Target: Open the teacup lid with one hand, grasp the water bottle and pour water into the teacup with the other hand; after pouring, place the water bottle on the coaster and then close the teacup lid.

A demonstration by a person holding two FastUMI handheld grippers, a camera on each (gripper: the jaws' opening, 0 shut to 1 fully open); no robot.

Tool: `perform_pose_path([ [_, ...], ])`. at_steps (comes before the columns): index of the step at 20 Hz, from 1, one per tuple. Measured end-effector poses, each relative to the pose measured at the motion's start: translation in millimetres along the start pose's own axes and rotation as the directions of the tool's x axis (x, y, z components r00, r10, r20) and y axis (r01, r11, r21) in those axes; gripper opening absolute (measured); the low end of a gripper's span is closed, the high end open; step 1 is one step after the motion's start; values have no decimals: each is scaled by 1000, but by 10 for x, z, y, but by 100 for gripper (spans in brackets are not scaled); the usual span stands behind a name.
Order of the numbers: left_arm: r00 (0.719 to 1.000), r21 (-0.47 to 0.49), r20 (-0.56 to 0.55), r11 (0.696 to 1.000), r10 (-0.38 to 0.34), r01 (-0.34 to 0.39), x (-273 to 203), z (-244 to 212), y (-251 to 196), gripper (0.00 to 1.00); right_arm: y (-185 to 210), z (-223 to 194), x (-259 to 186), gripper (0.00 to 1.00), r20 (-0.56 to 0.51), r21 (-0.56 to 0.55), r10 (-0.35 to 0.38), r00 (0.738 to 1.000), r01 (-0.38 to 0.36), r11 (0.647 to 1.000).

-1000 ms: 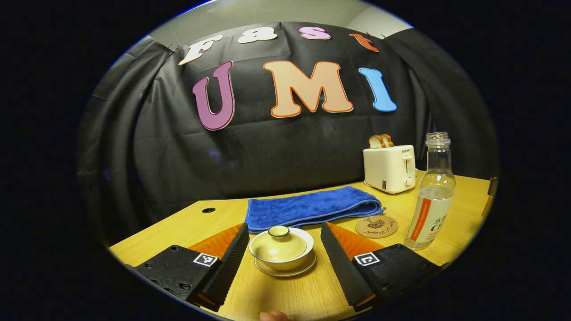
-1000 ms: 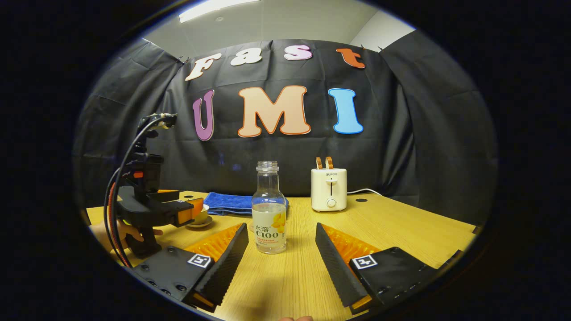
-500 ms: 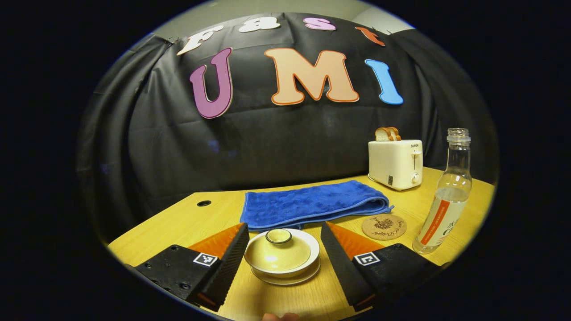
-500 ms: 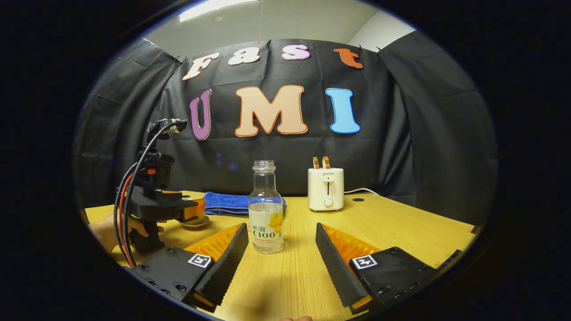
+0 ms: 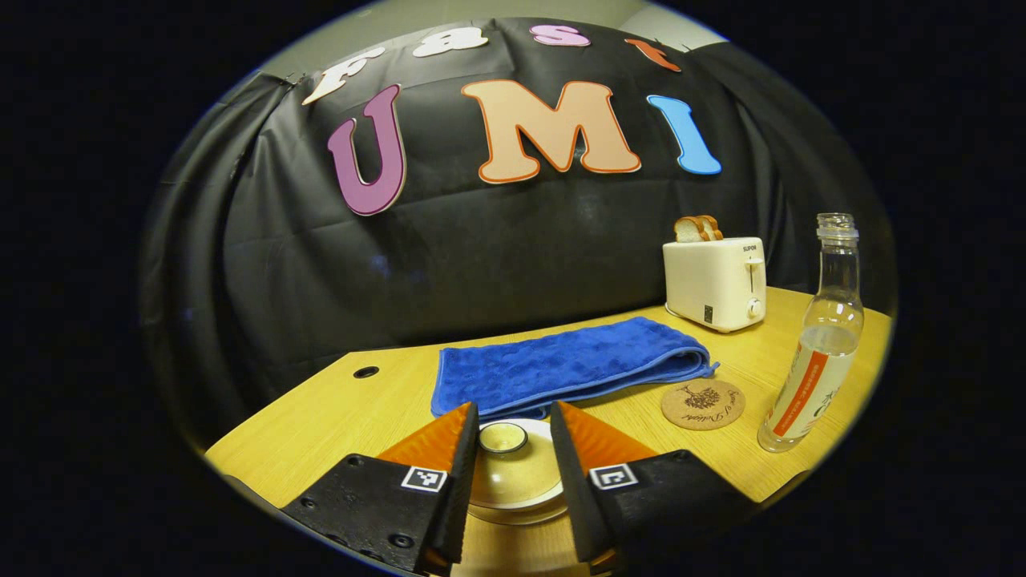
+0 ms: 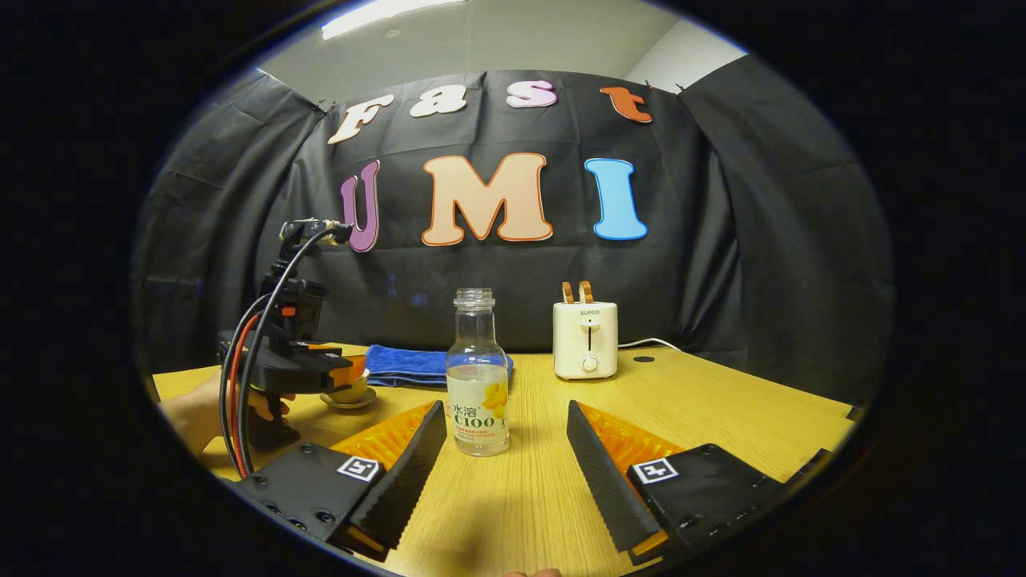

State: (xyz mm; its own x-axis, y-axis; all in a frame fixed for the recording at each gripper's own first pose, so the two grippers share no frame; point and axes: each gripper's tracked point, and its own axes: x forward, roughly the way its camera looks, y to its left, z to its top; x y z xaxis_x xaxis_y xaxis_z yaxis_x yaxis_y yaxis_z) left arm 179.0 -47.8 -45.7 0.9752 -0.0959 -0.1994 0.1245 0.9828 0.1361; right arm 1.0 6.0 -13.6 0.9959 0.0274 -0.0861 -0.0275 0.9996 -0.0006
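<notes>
The wooden table (image 5: 337,409) carries everything, with a folded blue towel (image 5: 565,365) laid across its far middle and a white toaster (image 5: 713,280) with bread in its slots at the far right, both out of the working path. In front of the toaster the water bottle (image 6: 478,385) stands upright and uncapped, partly filled, ready for pouring. The right tool (image 6: 505,449) hangs just short of it with its fingers spread wide and the bottle centred in the gap beyond them, touching nothing; that looks like a lined-up wait for the grasp. The cork coaster (image 5: 703,404) lies bare between towel and bottle, close to where the bottle stands, likely so the set-down after pouring is short. Nearest and smallest, the teacup (image 5: 513,481) sits on its saucer with the lid on, at the near edge left of the coaster. The left tool (image 5: 513,449) has its fingers drawn in close on either side of the lid's knob (image 5: 502,437); whether they actually press it I cannot tell.
</notes>
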Motion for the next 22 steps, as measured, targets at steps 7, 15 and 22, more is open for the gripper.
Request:
perform_pose_path([
  [7,1000,-41,4,999,-3,3,1,-4,48,29,0,7,4,97,0,0,0,1000,0,1000],
  [15,998,-108,50,994,27,-22,-107,31,152,24,29,-14,32,92,-5,-1,24,1000,-24,1000],
  [22,990,-117,132,992,57,-41,-336,129,207,24,119,-56,154,98,-12,-1,43,999,-43,999],
])
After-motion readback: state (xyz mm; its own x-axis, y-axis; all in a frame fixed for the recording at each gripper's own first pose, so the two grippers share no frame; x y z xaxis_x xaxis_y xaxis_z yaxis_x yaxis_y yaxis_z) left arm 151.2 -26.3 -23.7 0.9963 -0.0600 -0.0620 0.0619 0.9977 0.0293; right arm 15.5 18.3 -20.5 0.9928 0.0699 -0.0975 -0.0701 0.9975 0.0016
